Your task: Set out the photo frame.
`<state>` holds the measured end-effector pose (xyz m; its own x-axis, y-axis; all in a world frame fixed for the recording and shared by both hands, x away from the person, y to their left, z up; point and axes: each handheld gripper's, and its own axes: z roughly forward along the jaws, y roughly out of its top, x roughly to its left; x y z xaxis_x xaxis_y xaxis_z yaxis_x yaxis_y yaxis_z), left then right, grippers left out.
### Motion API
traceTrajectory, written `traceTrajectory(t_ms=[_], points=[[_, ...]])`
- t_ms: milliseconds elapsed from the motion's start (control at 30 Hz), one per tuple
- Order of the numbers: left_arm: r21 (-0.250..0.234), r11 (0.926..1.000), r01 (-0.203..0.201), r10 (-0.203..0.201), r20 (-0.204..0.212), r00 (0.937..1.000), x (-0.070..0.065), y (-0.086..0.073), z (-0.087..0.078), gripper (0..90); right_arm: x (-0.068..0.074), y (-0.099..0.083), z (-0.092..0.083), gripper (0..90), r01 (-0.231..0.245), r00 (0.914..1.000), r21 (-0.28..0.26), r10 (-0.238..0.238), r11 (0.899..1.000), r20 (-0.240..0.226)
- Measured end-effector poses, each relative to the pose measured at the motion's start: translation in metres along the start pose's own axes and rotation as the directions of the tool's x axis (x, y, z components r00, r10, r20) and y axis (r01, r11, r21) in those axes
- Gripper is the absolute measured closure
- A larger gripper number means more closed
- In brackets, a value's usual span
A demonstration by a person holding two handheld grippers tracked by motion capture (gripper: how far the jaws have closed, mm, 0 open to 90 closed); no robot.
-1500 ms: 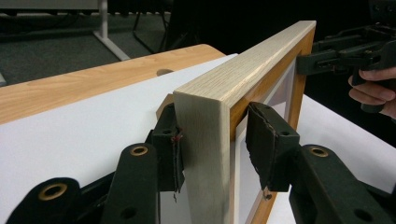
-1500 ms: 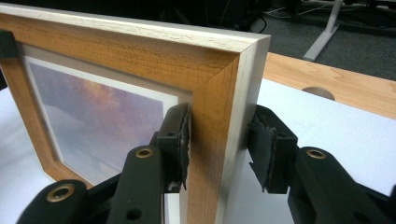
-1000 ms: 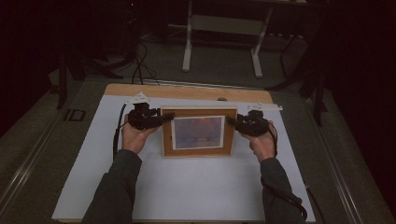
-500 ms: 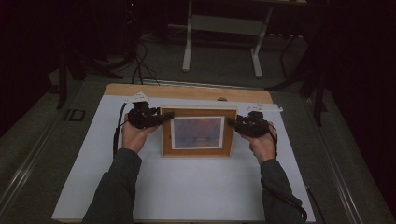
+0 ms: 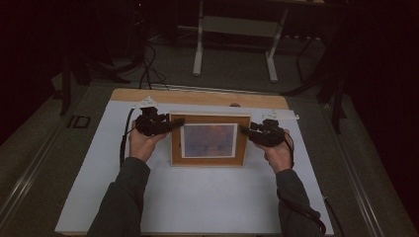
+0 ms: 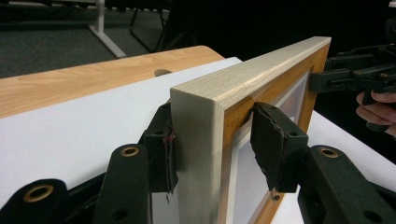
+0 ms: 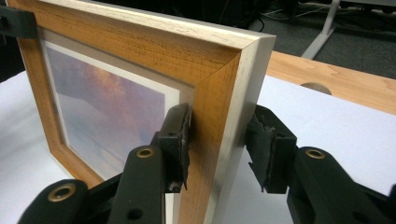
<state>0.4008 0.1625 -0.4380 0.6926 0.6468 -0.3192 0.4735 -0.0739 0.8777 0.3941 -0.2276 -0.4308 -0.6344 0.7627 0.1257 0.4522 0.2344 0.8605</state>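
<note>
A wooden picture frame with a pale outer edge and a dusky orange print stands on edge on the white mat, its face toward the person. My left gripper straddles its upper left corner. In the left gripper view the frame is between the jaws: the back pad touches, and the front pad stands off with a gap. My right gripper straddles the upper right corner. In the right gripper view the front pad touches the frame and the back pad stands clear.
The mat covers a wooden table whose bare strip, with a round hole, runs along the far edge. A small white tag lies at the back right. White desk legs stand on the floor beyond.
</note>
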Motion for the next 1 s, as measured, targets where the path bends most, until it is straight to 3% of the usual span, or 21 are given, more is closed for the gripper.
traceTrajectory(t_ms=[233,733,1000], points=[[0.032,0.9995,-0.003,0.003,-0.012,0.9999,0.0,-0.001,-0.001,51.9,0.0,0.0,-0.001,59.3,0.01,1.0,0.003,-0.01,1.0,0.0],[0.039,0.9992,-0.007,0.008,-0.032,0.9994,-0.003,0.0,-0.01,51.0,-0.004,-0.001,-0.008,56.3,0.004,0.9999,0.001,-0.004,1.0,0.01],[0.033,0.9993,-0.018,0.019,-0.047,0.9987,-0.004,0.002,-0.024,50.9,-0.005,-0.001,-0.016,55.6,0.013,0.9999,-0.004,-0.012,1.0,0.007]])
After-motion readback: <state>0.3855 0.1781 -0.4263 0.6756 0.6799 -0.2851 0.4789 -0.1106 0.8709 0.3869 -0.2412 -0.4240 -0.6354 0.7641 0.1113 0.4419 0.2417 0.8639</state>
